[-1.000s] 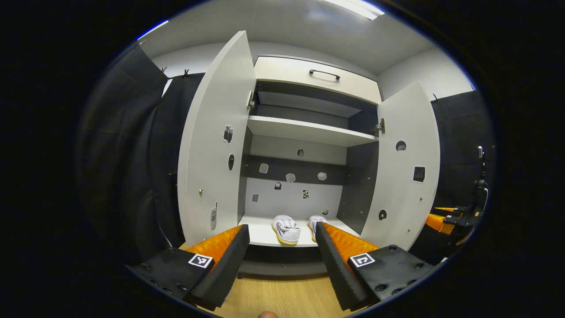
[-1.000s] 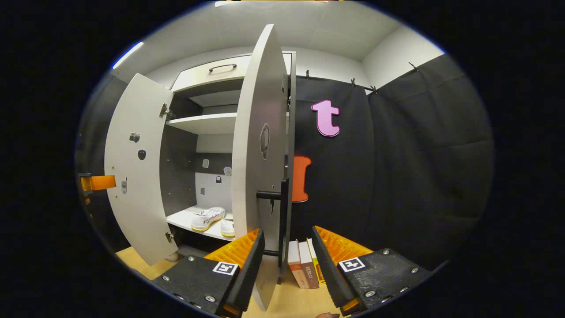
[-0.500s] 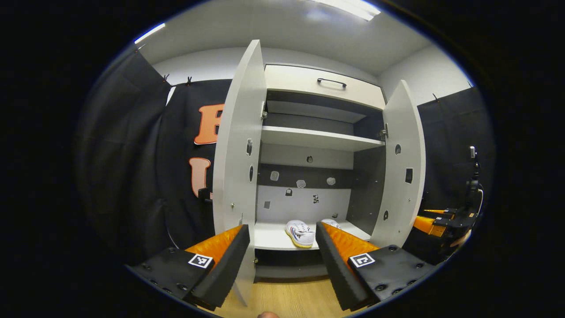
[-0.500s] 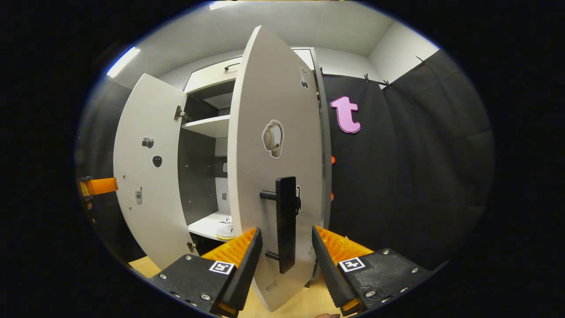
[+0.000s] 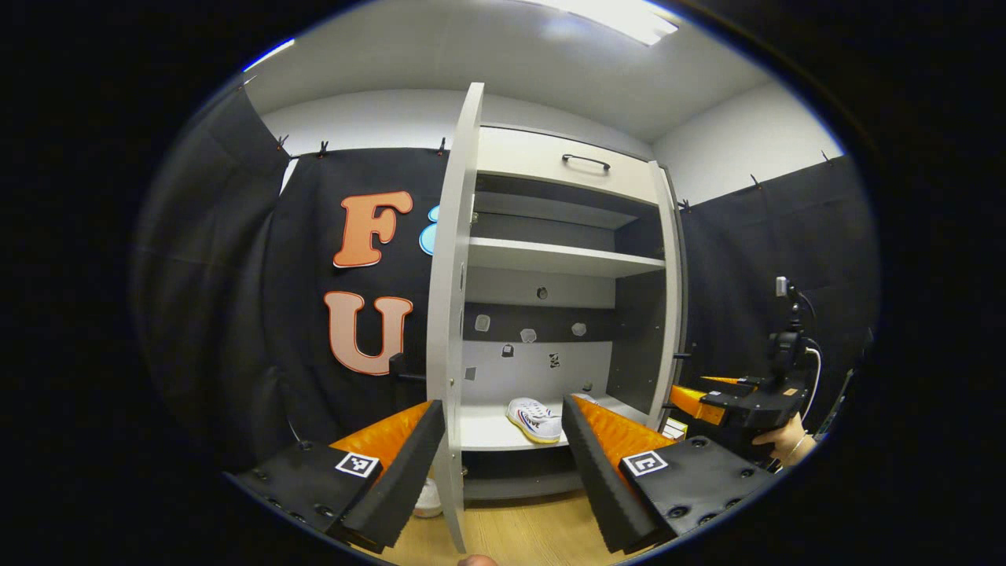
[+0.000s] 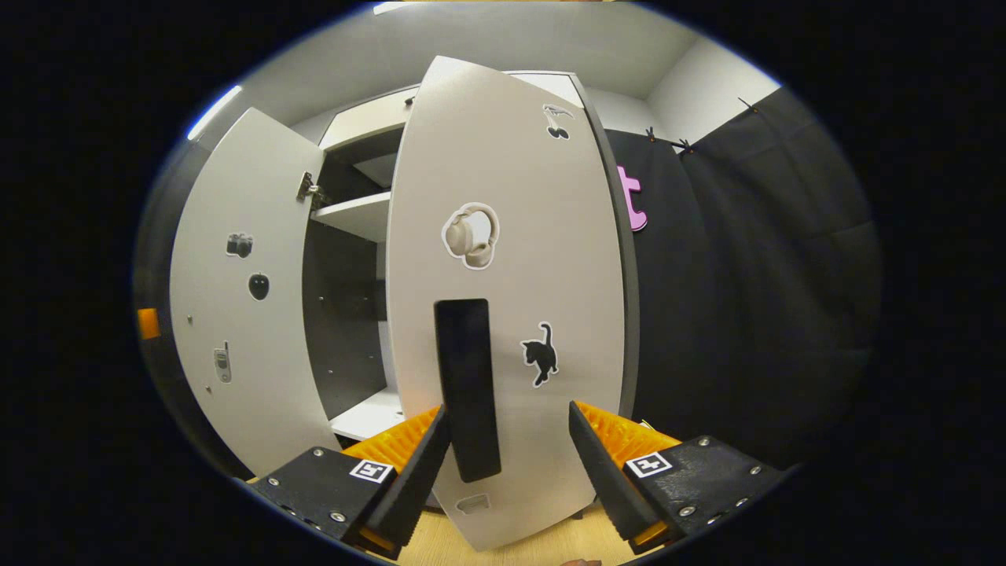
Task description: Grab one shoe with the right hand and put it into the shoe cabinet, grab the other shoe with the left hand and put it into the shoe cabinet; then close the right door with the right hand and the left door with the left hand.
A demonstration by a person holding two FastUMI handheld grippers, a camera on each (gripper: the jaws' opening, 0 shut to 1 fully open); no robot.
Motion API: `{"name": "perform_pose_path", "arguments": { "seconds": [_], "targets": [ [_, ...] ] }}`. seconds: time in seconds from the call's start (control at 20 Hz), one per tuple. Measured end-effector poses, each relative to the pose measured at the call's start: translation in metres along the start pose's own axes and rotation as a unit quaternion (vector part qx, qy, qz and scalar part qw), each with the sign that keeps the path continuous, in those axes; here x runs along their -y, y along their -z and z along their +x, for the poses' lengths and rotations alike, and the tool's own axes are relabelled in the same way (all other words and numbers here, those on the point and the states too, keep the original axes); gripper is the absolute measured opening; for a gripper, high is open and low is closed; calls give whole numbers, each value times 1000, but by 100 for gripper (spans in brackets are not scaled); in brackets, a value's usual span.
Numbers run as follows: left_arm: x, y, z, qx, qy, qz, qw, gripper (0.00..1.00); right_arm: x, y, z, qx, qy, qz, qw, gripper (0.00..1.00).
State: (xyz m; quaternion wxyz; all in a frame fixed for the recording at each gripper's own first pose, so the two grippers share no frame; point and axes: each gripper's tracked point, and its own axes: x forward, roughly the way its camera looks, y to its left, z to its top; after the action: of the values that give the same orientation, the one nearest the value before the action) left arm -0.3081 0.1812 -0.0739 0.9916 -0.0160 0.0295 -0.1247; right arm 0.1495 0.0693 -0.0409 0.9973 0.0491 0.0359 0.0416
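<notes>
Shoe cabinet (image 5: 550, 259): white, standing against the black booth wall on a wood-look floor (image 5: 519, 534); drawer with a dark handle along its top edge.

Left door (image 5: 454, 314): seen almost edge-on in the left gripper view, standing out from the cabinet's left edge, open. In the right gripper view its inner face carries small stickers.

Right door (image 6: 511, 299): swung partway across the opening, not yet flush with the cabinet front; outer face toward the right gripper view, with stickers of headphones, a cat and cherries.

Right door handle (image 6: 468, 389): dark vertical bar near the door's lower left edge, lying between the right gripper's fingers.

Shoe (image 5: 534, 418): white with dark side stripes and a pale sole, on the bottom shelf, toward that shelf's front edge. A second shoe sits beside it, largely hidden behind a finger (only a sliver visible).

Left gripper (image 5: 503, 464): jaws spread wide, nothing between them but the door's edge, no contact evident.

Right gripper (image 6: 507, 464): jaws spread apart, straddling the handle; whether the left finger touches the handle cannot be told. In the left gripper view it sits at the cabinet's right edge, held by a hand (image 5: 782, 444).

Small white object (image 5: 428, 499): on the floor by the left door's foot, identity unclear.
</notes>
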Motion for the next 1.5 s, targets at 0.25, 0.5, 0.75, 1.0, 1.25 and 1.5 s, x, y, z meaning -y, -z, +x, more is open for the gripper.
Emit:
{"name": "perform_pose_path", "arguments": {
  "seconds": [0.25, 0.5, 0.75, 1.0, 1.25, 1.5],
  "targets": [
    [-33, -3, -26, 3, -6, 11, 1000, 94, -8, 5, 20, 1, 26, -17, 1000, 91],
    [-94, 7, -26, -7, -49, -8, 999, 96, -12, 8, 32, -5, 35, 6, 999, 91],
    [-124, 26, 2, -25, -55, -13, 998, 94, -14, 7, 35, 1, 61, -7, 998, 92],
    [-113, 44, 29, -42, -8, -26, 999, 94, -17, 9, 11, -1, 74, 22, 997, 92],
    [-103, 54, 35, -64, 11, -30, 997, 96, -12, -4, -45, 9, 84, -5, 996, 93],
    [-82, 57, 39, -66, 23, -34, 997, 95, -3, -24, -80, 22, 87, -32, 995, 93]
  ]
}}
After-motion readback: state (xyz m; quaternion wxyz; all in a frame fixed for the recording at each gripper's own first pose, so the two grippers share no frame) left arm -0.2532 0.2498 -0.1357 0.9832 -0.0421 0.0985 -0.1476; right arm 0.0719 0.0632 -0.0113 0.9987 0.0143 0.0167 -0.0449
